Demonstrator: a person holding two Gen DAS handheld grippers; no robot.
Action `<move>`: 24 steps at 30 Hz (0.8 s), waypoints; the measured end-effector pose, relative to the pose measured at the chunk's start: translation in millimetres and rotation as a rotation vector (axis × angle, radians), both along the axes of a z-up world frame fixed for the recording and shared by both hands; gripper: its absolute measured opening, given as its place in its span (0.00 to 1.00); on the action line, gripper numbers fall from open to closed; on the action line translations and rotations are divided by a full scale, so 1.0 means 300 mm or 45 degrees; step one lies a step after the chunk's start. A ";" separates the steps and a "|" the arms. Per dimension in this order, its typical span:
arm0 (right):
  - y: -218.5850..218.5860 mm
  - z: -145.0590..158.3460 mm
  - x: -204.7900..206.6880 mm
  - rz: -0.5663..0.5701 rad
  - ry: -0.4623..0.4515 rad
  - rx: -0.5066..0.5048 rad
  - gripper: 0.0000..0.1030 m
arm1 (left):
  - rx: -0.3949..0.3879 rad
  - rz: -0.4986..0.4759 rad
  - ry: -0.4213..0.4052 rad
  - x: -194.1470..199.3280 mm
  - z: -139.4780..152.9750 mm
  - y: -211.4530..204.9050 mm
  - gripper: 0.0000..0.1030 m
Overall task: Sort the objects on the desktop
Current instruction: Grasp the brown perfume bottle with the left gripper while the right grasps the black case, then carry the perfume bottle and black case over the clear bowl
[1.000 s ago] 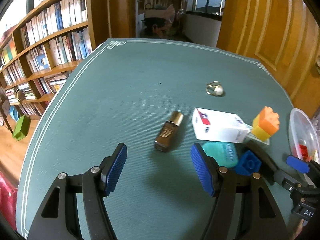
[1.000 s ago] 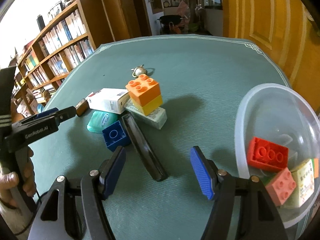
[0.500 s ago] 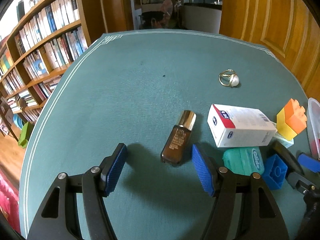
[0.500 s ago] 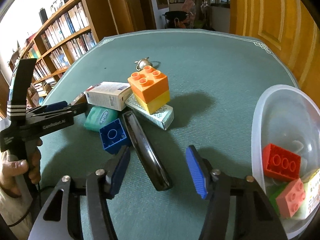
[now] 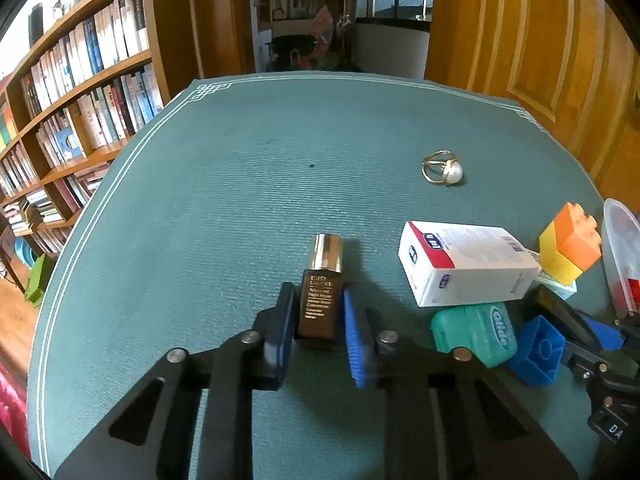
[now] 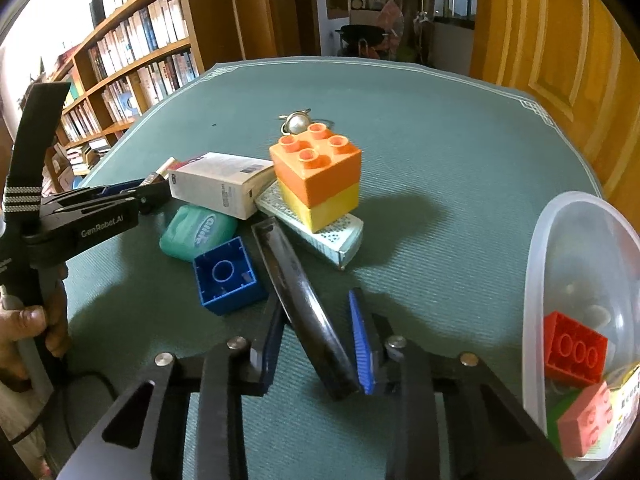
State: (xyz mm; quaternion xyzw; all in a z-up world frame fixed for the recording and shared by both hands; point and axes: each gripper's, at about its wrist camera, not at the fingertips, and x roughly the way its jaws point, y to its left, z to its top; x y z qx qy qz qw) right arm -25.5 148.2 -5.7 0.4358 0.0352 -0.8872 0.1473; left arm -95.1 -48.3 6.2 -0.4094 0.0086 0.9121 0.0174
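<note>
Now-narrowed left gripper (image 5: pixel 318 320) around bottle (image 5: pixel 320 300)

Your bottle (image 5: pixel 320 300) sits lower centre | box (image 5: pixel 464 264) right of it | ring (image 5: pixel 442 168) upper right | bin (image 6: pixel 580 320) far right.

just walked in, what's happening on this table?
A person is sorting clutter with two handheld claws. The left claw is closed around a brown serum bottle lying on the green table mat. The right claw is clamped on a long black case. A clear plastic bowl at the right already holds bricks. Boxes, a floss container and other bricks remain unsorted.
</note>
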 end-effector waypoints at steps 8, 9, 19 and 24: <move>-0.004 0.004 0.030 0.086 -0.041 -0.103 0.18 | 0.035 -0.034 0.032 0.052 0.020 0.002 0.21; 0.002 0.006 0.033 0.085 -0.050 -0.126 0.18 | 0.034 -0.034 0.036 0.061 0.025 0.004 0.21; 0.047 0.050 0.082 0.043 -0.026 -0.201 0.18 | 0.075 -0.043 0.054 0.119 0.081 0.027 0.21; 0.081 0.091 0.110 0.010 0.017 -0.225 0.18 | 0.090 -0.078 0.084 0.151 0.128 0.068 0.21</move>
